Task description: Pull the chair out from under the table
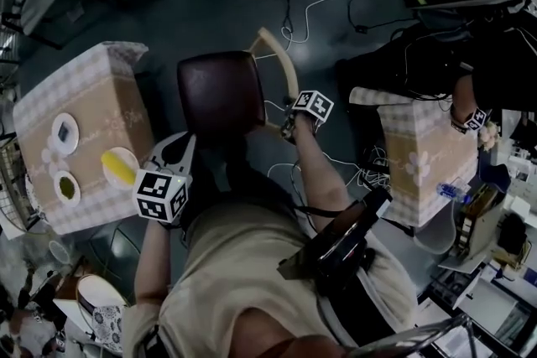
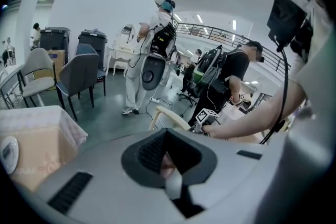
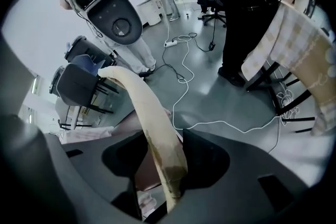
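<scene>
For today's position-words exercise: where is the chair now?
Head view, centre: the chair stands just right of the cloth-covered table, its pale back rail held by the right gripper.

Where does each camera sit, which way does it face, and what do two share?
Head view: on the person's head, steeply down at the chair; torso, forearms, left gripper, right gripper show.
Left gripper view: on that gripper, out across the room; its jaws, right forearm show.
Right gripper view: on that gripper, downward along jaws clamped on the back rail.
Shared: all three show that rail.
</scene>
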Action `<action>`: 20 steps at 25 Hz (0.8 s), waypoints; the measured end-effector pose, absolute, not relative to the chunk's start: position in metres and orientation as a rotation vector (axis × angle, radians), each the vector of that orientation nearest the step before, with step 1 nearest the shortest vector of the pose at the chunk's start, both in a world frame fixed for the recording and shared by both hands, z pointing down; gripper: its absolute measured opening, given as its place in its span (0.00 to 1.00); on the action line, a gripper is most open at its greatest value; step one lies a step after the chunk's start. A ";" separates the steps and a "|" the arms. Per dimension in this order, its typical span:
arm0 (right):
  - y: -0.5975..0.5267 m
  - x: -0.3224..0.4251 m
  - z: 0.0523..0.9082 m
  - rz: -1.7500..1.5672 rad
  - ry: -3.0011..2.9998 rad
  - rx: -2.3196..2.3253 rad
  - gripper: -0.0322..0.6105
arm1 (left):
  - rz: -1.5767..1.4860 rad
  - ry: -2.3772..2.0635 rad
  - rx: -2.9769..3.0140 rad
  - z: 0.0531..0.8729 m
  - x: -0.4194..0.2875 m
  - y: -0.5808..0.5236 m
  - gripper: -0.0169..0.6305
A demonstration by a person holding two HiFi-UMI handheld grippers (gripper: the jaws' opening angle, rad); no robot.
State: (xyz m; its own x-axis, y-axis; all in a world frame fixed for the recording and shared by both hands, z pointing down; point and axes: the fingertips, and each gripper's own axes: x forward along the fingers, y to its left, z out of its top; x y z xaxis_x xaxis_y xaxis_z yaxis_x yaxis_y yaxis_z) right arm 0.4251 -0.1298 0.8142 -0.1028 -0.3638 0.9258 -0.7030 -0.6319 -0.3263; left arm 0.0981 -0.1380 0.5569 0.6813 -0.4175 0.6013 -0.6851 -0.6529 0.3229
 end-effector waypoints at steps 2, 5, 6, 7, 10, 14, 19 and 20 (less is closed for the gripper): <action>-0.132 0.429 0.815 1.788 -1.181 1.898 0.38 | 0.664 -0.854 2.350 0.559 0.096 -0.139 0.03; -0.128 0.434 0.815 1.788 -1.186 1.890 0.39 | 0.676 -0.851 2.337 0.561 0.094 -0.134 0.03; -0.126 0.436 0.815 1.788 -1.187 1.889 0.39 | 0.679 -0.847 2.337 0.562 0.095 -0.133 0.03; -0.126 0.436 0.814 1.785 -1.190 1.891 0.39 | 0.679 -0.843 2.339 0.561 0.095 -0.132 0.03; -0.129 0.433 0.813 1.774 -1.204 1.887 0.39 | 0.677 -0.834 2.352 0.560 0.098 -0.134 0.03; -0.127 0.432 0.811 1.735 -1.223 1.813 0.37 | 0.680 -0.817 2.368 0.557 0.106 -0.133 0.03; -0.147 0.442 0.780 1.638 -1.337 1.818 0.28 | 0.676 -0.801 2.403 0.552 0.123 -0.135 0.03; -0.151 0.445 0.773 1.635 -1.364 1.824 0.24 | 0.677 -0.799 2.410 0.550 0.128 -0.134 0.03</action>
